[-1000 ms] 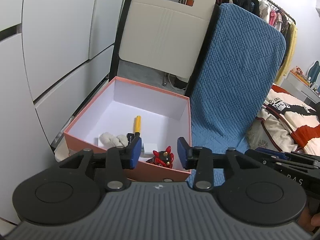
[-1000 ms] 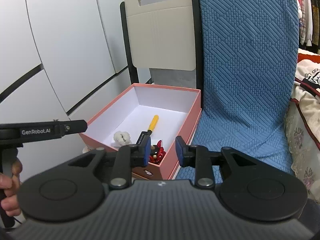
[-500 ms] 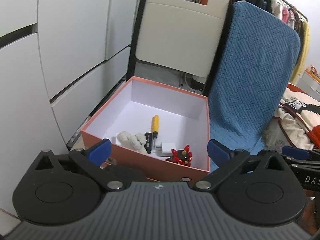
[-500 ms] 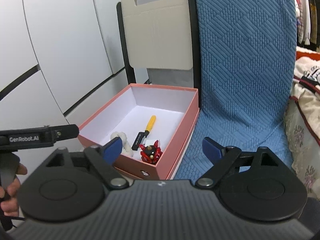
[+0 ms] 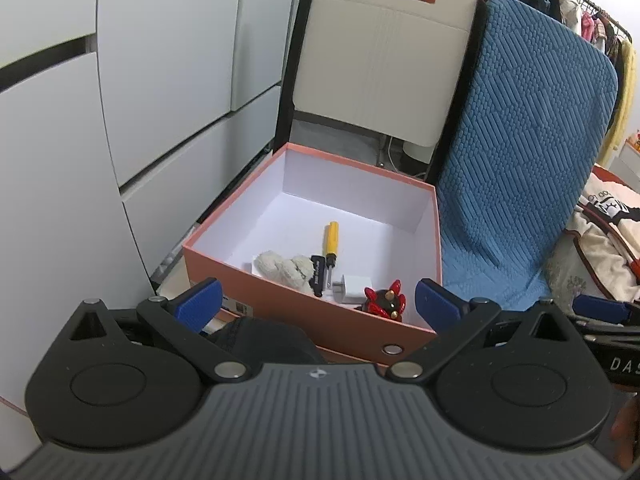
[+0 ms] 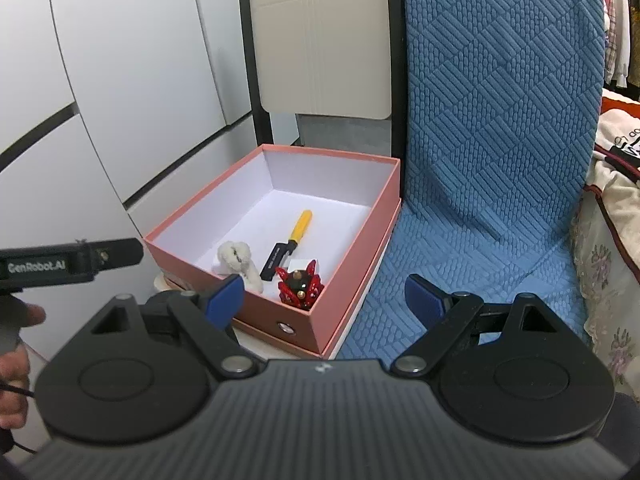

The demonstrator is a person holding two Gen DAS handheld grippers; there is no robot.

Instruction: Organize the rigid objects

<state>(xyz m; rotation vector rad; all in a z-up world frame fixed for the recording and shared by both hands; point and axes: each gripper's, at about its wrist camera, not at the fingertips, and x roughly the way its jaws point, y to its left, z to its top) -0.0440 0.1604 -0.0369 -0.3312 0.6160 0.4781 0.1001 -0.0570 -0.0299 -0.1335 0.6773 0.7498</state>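
A pink box [image 5: 304, 312] [image 6: 344, 284] with a white inside sits on a chair seat. In it lie a yellow-handled screwdriver [image 5: 330, 240] [image 6: 298, 230], a small white plush toy [image 5: 286, 266] [image 6: 238, 258], a white charger plug [image 5: 354, 285] and a red and black figurine [image 5: 385, 301] [image 6: 299, 285]. My left gripper [image 5: 318, 305] hovers short of the box's near wall, open with nothing between its blue pads. My right gripper [image 6: 325, 298] hangs open over the box's near right corner, also holding nothing.
A blue quilted cushion [image 5: 520, 168] [image 6: 492, 128] covers the chair to the right of the box. A beige chair back [image 5: 384, 68] rises behind it. White cabinet doors [image 5: 120, 100] stand close on the left. Clothes and a printed blanket [image 5: 600, 232] lie at the right. A hand [image 6: 14, 354] holds the left gripper's handle.
Both grippers have opened wide from nearly shut. The left wrist view has swung a little, showing more of the box's inside.
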